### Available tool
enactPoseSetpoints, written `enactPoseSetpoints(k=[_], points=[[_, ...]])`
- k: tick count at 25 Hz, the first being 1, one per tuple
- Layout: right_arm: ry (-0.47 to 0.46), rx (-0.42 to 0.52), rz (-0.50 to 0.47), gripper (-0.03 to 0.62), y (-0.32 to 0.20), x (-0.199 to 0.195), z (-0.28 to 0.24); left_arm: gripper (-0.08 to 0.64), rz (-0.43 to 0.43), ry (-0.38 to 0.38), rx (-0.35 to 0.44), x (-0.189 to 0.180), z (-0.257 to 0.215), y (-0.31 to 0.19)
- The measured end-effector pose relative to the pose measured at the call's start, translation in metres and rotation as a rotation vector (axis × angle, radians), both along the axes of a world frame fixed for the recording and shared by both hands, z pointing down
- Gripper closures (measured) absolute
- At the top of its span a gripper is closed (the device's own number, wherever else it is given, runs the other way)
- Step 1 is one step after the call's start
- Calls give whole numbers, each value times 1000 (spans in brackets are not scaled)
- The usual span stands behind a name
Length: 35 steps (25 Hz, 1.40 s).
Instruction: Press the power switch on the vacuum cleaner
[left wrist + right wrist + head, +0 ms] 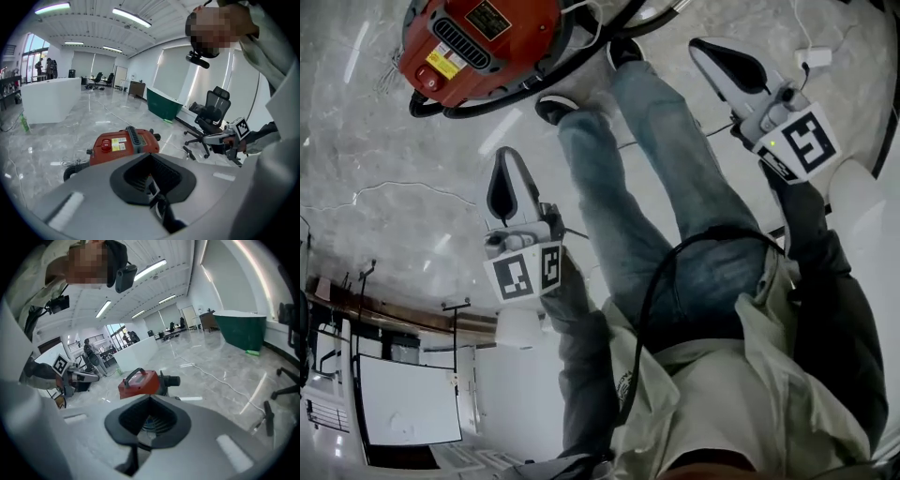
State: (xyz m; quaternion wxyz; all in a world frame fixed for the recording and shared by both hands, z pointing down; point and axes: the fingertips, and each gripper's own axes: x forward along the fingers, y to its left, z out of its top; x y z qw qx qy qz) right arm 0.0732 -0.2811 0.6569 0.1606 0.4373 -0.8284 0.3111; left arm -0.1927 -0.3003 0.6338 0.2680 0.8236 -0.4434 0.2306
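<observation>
No legible print: red vacuum cleaner (520, 37) carries a yellow sticker (442, 63) one side of its vent (461, 45), a dark plate (487, 19) the other, both too small to read.

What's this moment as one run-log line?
left gripper: shut, empty | right gripper: shut, empty | red canister vacuum cleaner: untouched, ahead

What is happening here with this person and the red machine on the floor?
A person in jeans stands on a marble floor and holds one gripper in each hand. A red vacuum cleaner sits on the floor just ahead of the feet. The left gripper and the right gripper both point toward it with jaws together and nothing between them. Neither touches the vacuum cleaner, so its round red button is not yet pressed.
</observation>
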Motion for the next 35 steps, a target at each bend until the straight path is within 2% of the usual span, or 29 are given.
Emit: enactPoseSetpoints(k=[4,8,11,13,17,21,24,29,32,35], points=[[34,32,0,592,40,41,-16,560,30,55,1,37,-20,34],[53,63,42,592,81,65,-36,560,129,98,35,81,-40,64],[56,108,65,592,113,65,-62,560,160,141,78,97,-70,92],[48,154,61,592,132,57,-85,560,170,177,135,104,-101,116],[35,256,6,592,195,25,-155,560,175,202,224,101,-171,196],[8,346,-48,592,267,-13,-225,560,132,159,296,80,-227,289],[-3,377,-73,592,310,-28,-256,560,56,111,330,67,-242,348],[-2,283,-105,592,376,-42,-273,560,-50,97,267,53,-238,434],[14,232,-153,592,406,-50,-275,560,-90,103,230,53,-241,462],[-6,224,-183,592,431,-54,-288,560,-99,83,229,60,-253,479]])
